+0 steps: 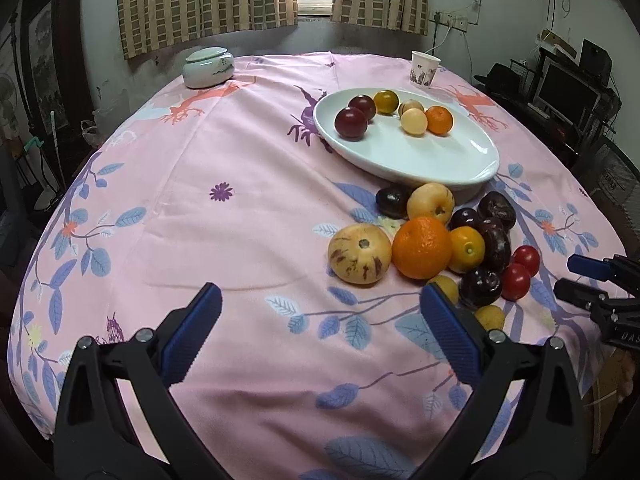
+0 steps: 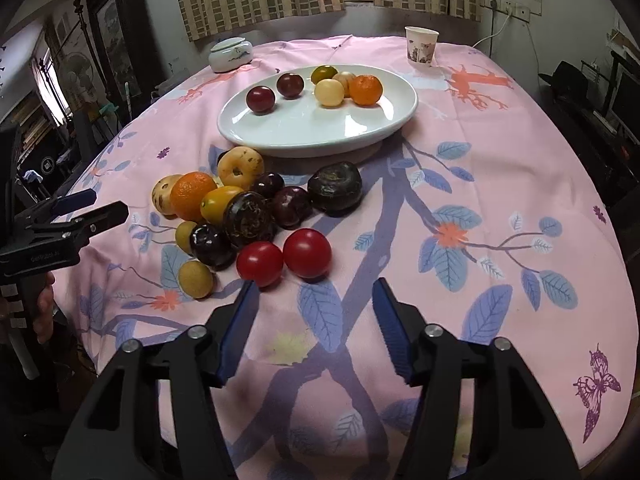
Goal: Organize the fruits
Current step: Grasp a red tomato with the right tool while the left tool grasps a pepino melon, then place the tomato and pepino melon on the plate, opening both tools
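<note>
A white oval plate (image 1: 420, 160) (image 2: 320, 132) holds several fruits: two dark red plums (image 1: 351, 121), yellow ones and a small orange (image 2: 365, 89). A pile of loose fruit lies on the cloth in front of it: an orange (image 1: 422, 247) (image 2: 193, 195), a speckled yellow melon (image 1: 359, 254), dark plums (image 2: 335, 186) and two red tomatoes (image 2: 307, 253). My left gripper (image 1: 320, 304) is open and empty, just left of the pile. My right gripper (image 2: 316, 296) is open and empty, right before the tomatoes. Each gripper shows at the edge of the other's view.
The round table has a pink floral cloth (image 1: 240, 220). A lidded ceramic jar (image 1: 208, 67) stands at the back left and a paper cup (image 2: 421, 46) at the back right. Curtains and a window lie behind; shelves and a monitor stand to the right.
</note>
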The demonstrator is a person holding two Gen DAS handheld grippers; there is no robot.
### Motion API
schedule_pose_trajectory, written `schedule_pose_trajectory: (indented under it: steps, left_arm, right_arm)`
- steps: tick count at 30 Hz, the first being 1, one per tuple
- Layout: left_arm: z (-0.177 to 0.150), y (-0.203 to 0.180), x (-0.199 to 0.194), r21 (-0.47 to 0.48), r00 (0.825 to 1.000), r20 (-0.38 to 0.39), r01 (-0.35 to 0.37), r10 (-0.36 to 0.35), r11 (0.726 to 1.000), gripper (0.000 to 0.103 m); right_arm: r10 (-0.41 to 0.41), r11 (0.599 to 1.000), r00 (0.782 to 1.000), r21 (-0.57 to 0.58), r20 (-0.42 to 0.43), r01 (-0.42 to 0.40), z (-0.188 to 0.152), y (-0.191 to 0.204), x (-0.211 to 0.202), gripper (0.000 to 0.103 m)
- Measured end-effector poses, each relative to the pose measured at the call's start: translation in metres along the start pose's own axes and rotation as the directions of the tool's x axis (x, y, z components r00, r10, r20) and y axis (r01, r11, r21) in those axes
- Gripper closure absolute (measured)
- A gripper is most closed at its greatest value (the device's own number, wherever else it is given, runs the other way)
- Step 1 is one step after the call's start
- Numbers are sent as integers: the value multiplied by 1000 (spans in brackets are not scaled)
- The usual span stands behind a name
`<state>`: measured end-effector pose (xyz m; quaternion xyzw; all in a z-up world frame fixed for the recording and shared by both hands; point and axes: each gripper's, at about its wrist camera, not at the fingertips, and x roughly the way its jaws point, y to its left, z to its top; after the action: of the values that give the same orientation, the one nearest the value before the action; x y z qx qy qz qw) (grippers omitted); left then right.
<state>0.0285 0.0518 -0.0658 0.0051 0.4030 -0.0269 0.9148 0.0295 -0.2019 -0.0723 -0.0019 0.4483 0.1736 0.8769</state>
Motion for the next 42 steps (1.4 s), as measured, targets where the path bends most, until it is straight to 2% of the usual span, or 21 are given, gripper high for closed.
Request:
schedule_pose_trajectory:
  steps: [5,9,11,12,13,14,22,23,25,26,27,28,31,34,42]
  left_arm:
    - [-8,8,8,-6,999,-35,-2,2,1000,2]
    - [-11,13,16,-6,998,-64,-9,8,1000,2]
    - [-10,13,20,-6,998,-70,-9,9,1000,2]
    - [-9,13,22,-4,997,-72,-9,9,1000,2]
    - [-8,12,25,0,997,-75,-10,10,1000,2]
    - [-7,10,28,5,997,-76,-11,11,1000,2]
    - [5,-3,50,52,997,-77,1,3,999,3]
    - [7,-5,53,56,997,-73,6,-2,998,5]
    - [12,-7,61,59,996,-86,40,-35,997,25]
    - [14,-7,65,50,991,-106,88,-83,995,37]
    - [16,-8,65,53,992,-96,87,-81,995,46]
    - [18,-10,66,53,989,-95,120,-115,991,59]
    - [20,-15,65,42,990,-97,105,-101,994,59]
    - [17,-13,54,4,989,-83,120,-119,993,59]
    - [23,-10,-9,-7,990,43,132,-131,991,59]
  right_arm:
    - [3,1000,1000,-14,-29,-3,5,-5,16,50]
    - [-1,1000,998,-30,-69,-1,7,-3,37,56]
    - [-16,999,999,-49,-49,14,11,0,43,57]
    - [-20,998,999,-59,-43,18,14,2,46,59]
    - [-8,998,999,-64,-43,5,17,4,49,69]
    - [0,998,999,-66,-43,-3,20,5,51,73]
    - [-18,1000,1000,-7,-18,17,20,-6,27,74]
    - [-21,1000,1000,1,-17,21,19,-8,24,74]
    - [-11,1000,1000,24,-18,11,16,-14,18,74]
    - [-3,999,1000,34,-19,3,15,-16,16,74]
    - [5,999,1000,46,-18,-4,13,-17,14,74]
    - [10,998,1000,55,-16,-9,12,-19,12,74]
    - [18,998,1000,64,-8,-17,11,-17,7,74]
    - [27,998,1000,49,9,-28,12,-9,1,74]
    - [48,998,998,40,35,-50,22,4,-3,73]
